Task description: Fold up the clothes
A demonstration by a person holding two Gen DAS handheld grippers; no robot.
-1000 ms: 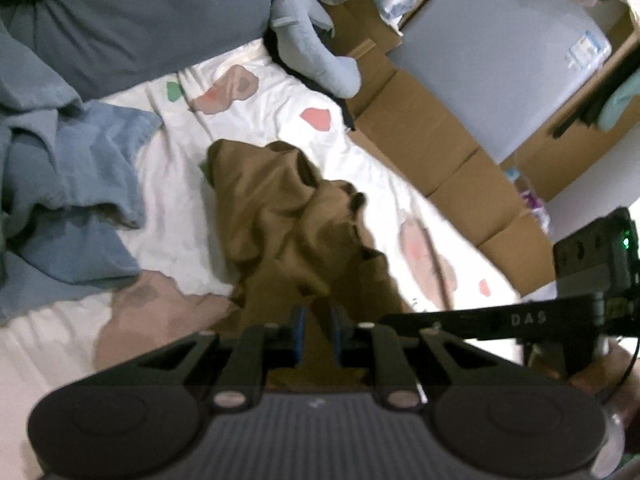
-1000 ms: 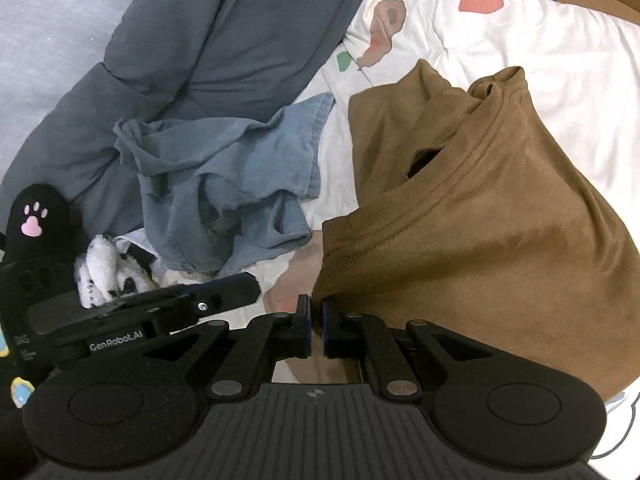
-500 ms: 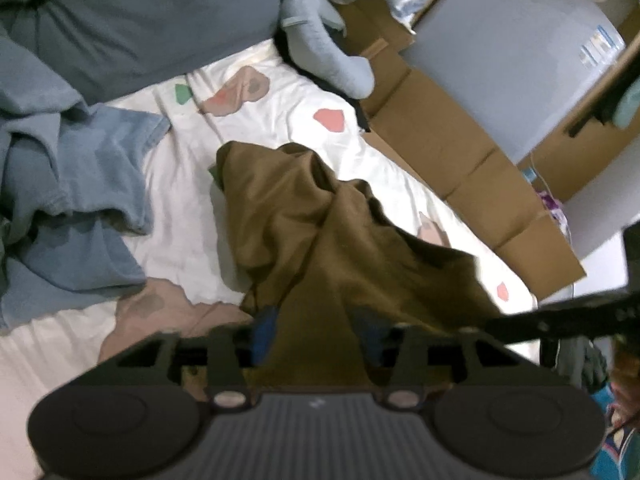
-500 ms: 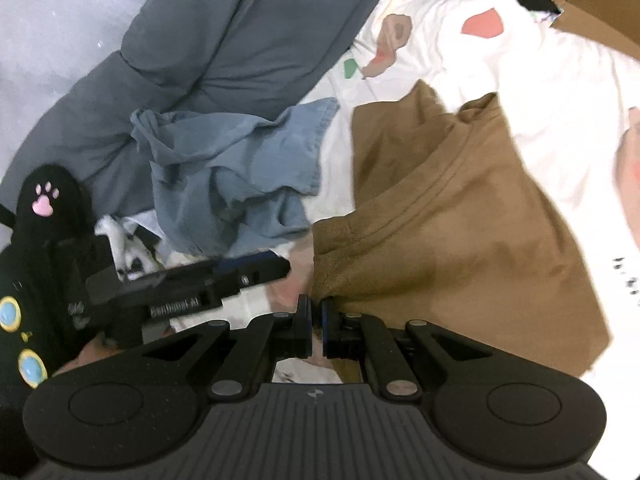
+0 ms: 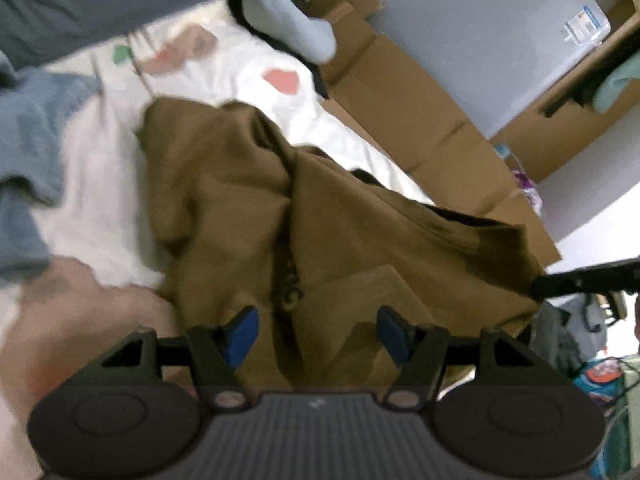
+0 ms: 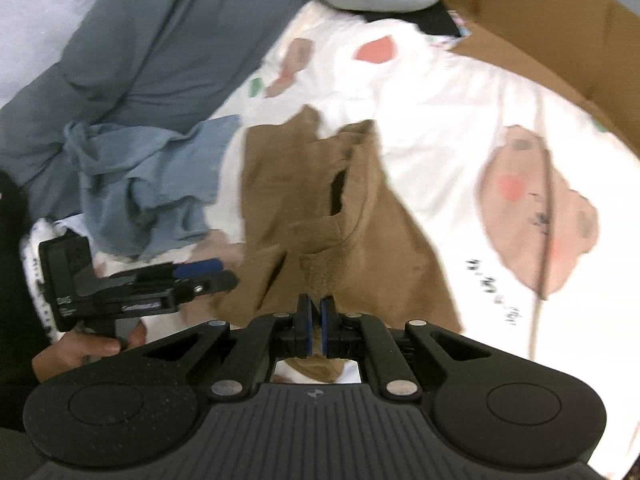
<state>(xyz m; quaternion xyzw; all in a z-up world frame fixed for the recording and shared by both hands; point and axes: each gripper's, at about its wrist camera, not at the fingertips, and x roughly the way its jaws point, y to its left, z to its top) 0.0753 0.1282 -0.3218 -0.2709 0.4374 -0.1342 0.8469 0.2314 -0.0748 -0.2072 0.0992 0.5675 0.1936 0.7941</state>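
Note:
A brown T-shirt (image 5: 280,208) lies crumpled on the white printed bedsheet (image 5: 108,184). My left gripper (image 5: 316,332) hovers over its near edge, open, with the blue pads wide apart and nothing between them. In the right wrist view the same brown T-shirt (image 6: 320,208) stretches away from my right gripper (image 6: 316,320), which is shut on its near hem. The left gripper (image 6: 200,276) shows there at the left, held by a hand (image 6: 88,348). The right gripper's fingertips (image 5: 560,284) hold the cloth's right corner in the left wrist view.
A crumpled blue garment (image 6: 152,184) lies left of the brown one. A grey duvet (image 6: 140,40) covers the far left. A light blue plush (image 5: 280,12) rests at the head of the bed. Cardboard (image 5: 420,120) lines the bed's right side.
My left gripper has opened and let go of the brown T-shirt. The right gripper has pulled its hem to the right, spreading the cloth wider across the sheet.

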